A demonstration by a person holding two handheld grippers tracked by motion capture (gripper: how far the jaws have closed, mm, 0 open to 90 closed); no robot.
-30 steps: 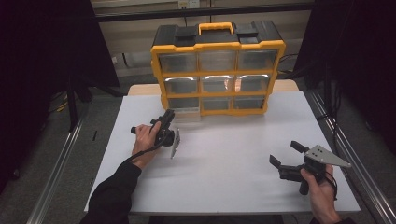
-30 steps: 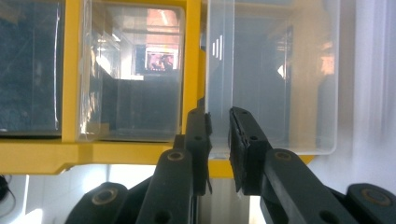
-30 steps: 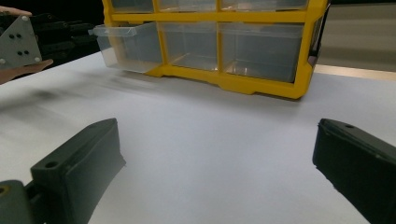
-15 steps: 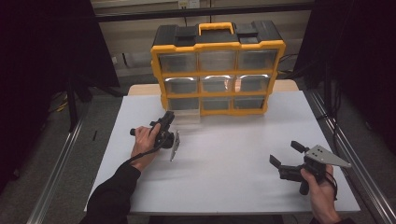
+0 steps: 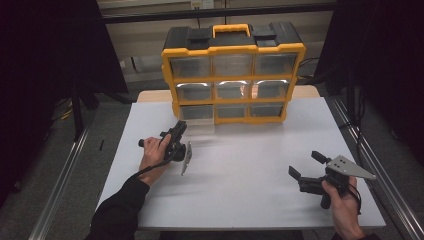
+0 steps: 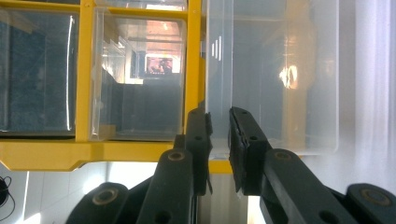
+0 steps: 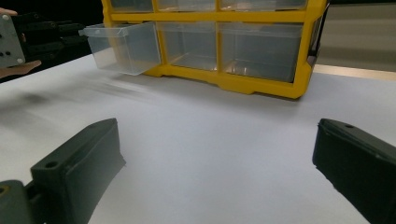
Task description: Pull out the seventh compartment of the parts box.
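Note:
A yellow and black organizer point(image 5: 232, 75) with clear drawers stands at the back of the white table point(image 5: 250, 175). Its bottom-left drawer point(image 5: 197, 122) is pulled partly out. My left gripper point(image 5: 179, 131) is at that drawer's front, turned on its side. In the left gripper view the gripper point(image 6: 218, 126) is shut on the clear drawer's point(image 6: 273, 79) front lip, beside the yellow frame point(image 6: 84, 154). My right gripper point(image 5: 306, 165) rests open near the table's front right. In the right gripper view its jaws point(image 7: 217, 158) stand wide apart over bare table, facing the drawer point(image 7: 123, 46).
The other drawers point(image 5: 232, 90) sit flush in the organizer. Metal rails point(image 5: 370, 160) run along both sides of the table. A black handle and latches top the organizer point(image 5: 230, 31). Dark curtains surround the area.
My left gripper has drawn slightly back toward the person, bringing the bottom-left drawer a little farther out. The right gripper has stayed still.

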